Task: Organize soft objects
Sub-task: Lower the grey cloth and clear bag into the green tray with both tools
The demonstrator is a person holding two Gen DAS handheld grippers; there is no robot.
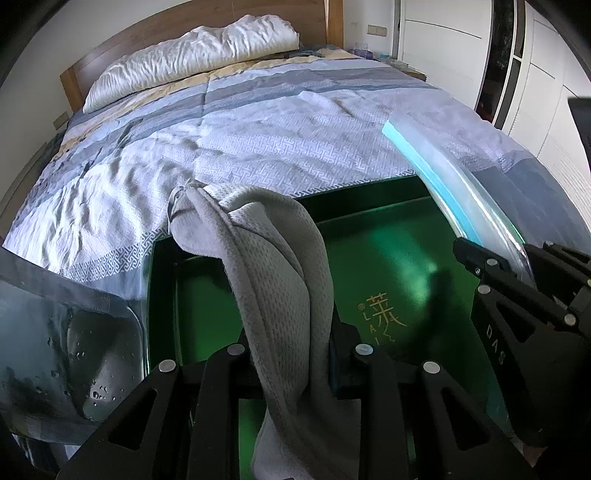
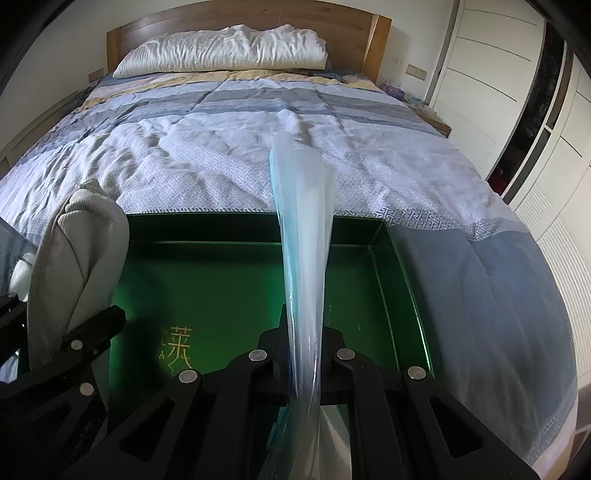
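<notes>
The left gripper (image 1: 291, 354) is closed on a grey knitted cloth (image 1: 273, 266), its two fingers pressed against the fabric from either side. The cloth stands up between the fingers, bunches into a knot at its far end and hangs down below the gripper at the near edge of the view. It is held above the left part of an open green box (image 2: 229, 280) that lies on the near end of the bed (image 2: 229, 155); gold characters (image 1: 382, 314) are printed on the box floor.

The right gripper (image 2: 304, 350) is clamped on a clear plastic bag with a pale blue edge (image 2: 303, 236). The bag is pinched thin between the fingers and rises toward the far side, over the right half of the box. In the left wrist view the same bag (image 1: 447, 184) slants up at the right, with the right gripper (image 1: 491, 269) just beside the box's right wall.

The bed carries a blue, grey and cream patterned quilt (image 1: 258, 140), wrinkled near the box. A white pillow (image 2: 221, 50) lies at the far end against the wooden headboard (image 2: 240, 18). White wardrobe doors (image 2: 491, 74) stand at the right. At the near left, a dark, glossy bag (image 1: 62, 339) lies on the quilt beside the box.
</notes>
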